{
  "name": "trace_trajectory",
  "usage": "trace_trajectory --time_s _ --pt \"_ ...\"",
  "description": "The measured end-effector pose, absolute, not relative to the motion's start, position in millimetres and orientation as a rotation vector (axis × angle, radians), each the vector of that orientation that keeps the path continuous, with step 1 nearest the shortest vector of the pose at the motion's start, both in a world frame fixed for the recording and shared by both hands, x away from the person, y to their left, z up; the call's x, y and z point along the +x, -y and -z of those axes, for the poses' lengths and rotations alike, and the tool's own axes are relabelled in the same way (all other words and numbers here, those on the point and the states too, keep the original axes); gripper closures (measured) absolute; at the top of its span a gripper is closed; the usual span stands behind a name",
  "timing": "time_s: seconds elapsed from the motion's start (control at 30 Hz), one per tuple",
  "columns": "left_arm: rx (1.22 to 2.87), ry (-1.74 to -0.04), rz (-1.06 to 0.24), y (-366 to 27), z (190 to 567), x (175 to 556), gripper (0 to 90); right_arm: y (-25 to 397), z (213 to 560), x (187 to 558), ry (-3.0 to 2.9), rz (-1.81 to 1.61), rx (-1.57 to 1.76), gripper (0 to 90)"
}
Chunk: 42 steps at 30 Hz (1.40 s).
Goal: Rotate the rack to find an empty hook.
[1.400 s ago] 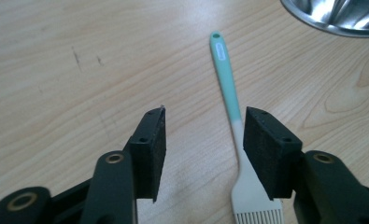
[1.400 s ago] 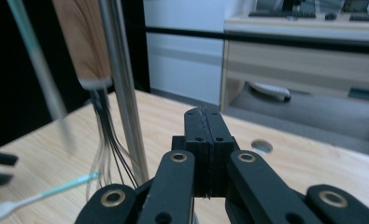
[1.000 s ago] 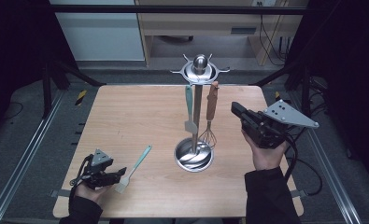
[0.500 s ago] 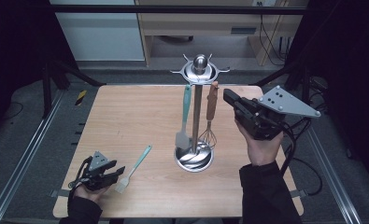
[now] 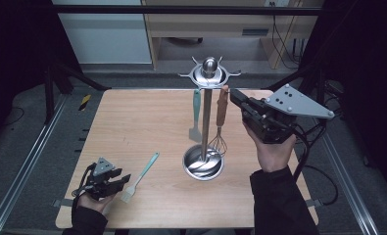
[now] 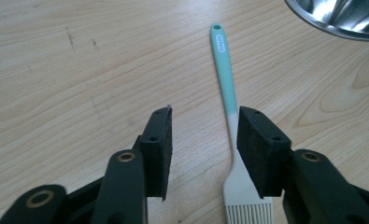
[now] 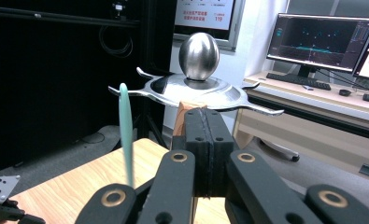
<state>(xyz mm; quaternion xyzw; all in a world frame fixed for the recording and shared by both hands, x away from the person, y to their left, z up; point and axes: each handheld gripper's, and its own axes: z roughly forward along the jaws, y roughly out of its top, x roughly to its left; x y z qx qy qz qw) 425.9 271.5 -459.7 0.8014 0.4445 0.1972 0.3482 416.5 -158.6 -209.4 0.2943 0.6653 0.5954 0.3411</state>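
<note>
At the near left of the pale wooden table [image 5: 132,122], unchanged from a second ago: left gripper [image 5: 125,180] [image 6: 203,126] set low over the wood, jaws wide apart, clasping nothing. Just beside its right jaw, partly under it, the pastry brush with a mint-green handle and white bristles [image 5: 142,171] [image 6: 224,70], flat on the table, handle pointing far and right toward the shiny steel utensil stand [image 5: 203,164] [image 6: 341,18].

On the right, a clear change: right gripper [image 5: 235,96] [image 7: 203,116], earlier lower and right of the stand, now lifted and brought in left, up by the stand's top disc. Jaws pressed fully together, nothing seen between the pads. Directly past the tips, the top of the wire whisk with a brown wooden handle [image 5: 222,107] [image 7: 184,108], hanging from the stand as before; touching or not, cannot tell. Left of it, the hanging turquoise spatula [image 5: 196,110] [image 7: 125,135], unmoved.
</note>
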Motion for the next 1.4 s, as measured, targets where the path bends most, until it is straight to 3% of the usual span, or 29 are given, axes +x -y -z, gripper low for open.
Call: trace_trajectory --time_s 0.27,0.97,1.4 --pt "2.056 -1.203 -0.494 -274 460 428 44.7 156 210 416 -1.739 -1.559 0.760 90.0" --pt "2.044 -1.227 -0.480 -276 459 429 35.5 133 213 416 -1.799 -1.578 0.711 90.0" --pt "2.053 -1.231 -0.476 -276 459 431 33.0 172 221 422 -1.723 -1.543 0.807 90.0"
